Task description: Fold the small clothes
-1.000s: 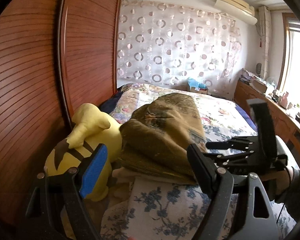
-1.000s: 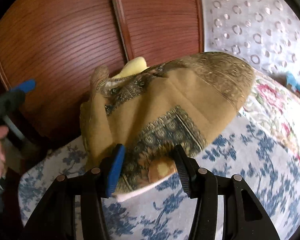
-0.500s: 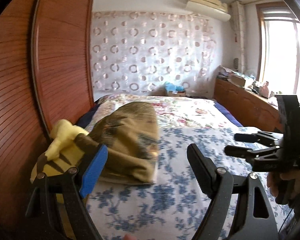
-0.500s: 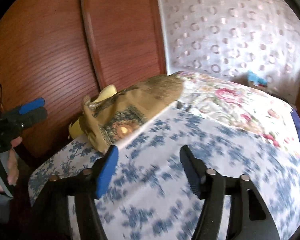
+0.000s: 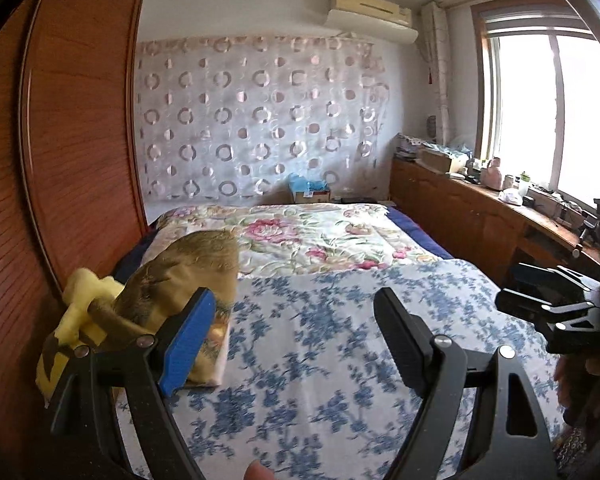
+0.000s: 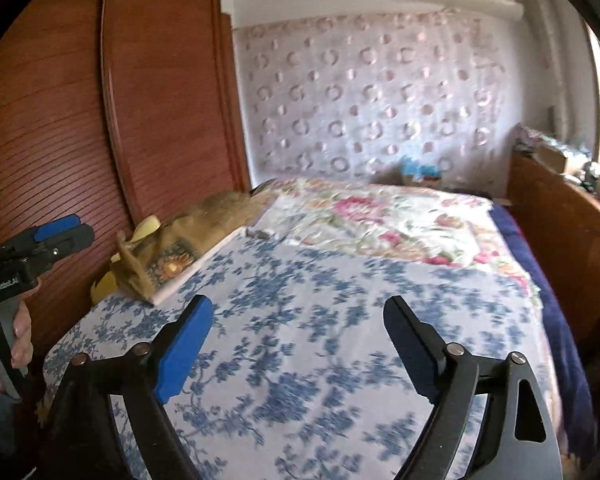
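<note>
Step in hand: judged to be the withdrawal after a folded item is set down; both tools are clear of the cloth and nothing lies between either pair of fingers.

Left gripper [image 5: 296, 344]: jaws wide apart, empty; it hangs over the blue-flowered bedsheet [image 5: 320, 352], pointing somewhat downward.

Right gripper [image 6: 298, 344]: jaws opening, already wide, nothing between them; only bedsheet shows beneath.

Folded garment [image 5: 180, 276]: olive-brown patterned cloth, lying folded at the left edge of the bed beside the wooden wardrobe [image 5: 72, 140]; it appears to rest on a pale layer and partly over a yellow plush toy [image 5: 80, 300].

Garment relative to left tool: left of and just beyond the blue pad; the pad overlaps it in view, but contact cannot be confirmed and is judged unlikely.

Garment relative to right tool: well apart, up and to the left of the jaws, at the bed's left edge.

Further clothes: none visible on the open sheet; whether more items remain cannot be told.

Recommendation 1: keep both jaws wide while clearing the pile, so no fold is snagged.

Recommendation 2: draw back along the sheet's open side, away from the stack.

Recommendation 3: check that the top fold sits square before reaching for anything else.

Risk: the stack leans on a soft toy and may slump if nudged.
</note>
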`<state>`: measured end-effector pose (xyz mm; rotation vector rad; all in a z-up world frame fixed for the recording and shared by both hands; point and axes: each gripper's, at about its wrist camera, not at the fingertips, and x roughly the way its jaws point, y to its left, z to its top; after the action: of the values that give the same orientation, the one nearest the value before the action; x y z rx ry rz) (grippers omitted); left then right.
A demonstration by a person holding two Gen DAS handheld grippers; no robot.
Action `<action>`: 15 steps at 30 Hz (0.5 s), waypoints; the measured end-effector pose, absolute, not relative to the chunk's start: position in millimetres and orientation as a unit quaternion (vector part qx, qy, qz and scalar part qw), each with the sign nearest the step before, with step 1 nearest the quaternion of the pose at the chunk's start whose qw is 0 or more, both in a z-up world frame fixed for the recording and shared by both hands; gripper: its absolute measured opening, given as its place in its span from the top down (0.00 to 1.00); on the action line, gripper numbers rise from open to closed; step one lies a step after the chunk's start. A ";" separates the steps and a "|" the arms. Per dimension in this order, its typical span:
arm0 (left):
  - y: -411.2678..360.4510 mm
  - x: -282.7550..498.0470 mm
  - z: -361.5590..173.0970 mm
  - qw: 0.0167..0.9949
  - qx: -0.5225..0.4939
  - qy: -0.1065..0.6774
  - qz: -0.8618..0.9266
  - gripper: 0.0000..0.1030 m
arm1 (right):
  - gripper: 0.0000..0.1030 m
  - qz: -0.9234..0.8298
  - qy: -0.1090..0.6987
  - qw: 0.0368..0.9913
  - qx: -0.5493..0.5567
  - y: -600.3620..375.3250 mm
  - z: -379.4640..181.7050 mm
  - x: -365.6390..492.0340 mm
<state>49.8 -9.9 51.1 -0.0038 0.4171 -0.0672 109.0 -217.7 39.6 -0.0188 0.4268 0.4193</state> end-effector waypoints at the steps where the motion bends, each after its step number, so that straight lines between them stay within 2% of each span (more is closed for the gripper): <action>1: -14.7 48.7 54.7 0.978 0.001 0.204 -0.032 0.20 | 0.13 0.201 0.206 0.958 -0.007 -216.1 39.2 104.8; 15: -38.8 39.0 67.0 0.981 0.010 0.194 -0.029 0.20 | 0.13 0.139 0.156 0.978 0.018 -245.0 47.4 54.4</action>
<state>39.0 -38.8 67.0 0.0201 0.3906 -0.0584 54.4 -245.0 47.4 0.0354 0.3150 0.2798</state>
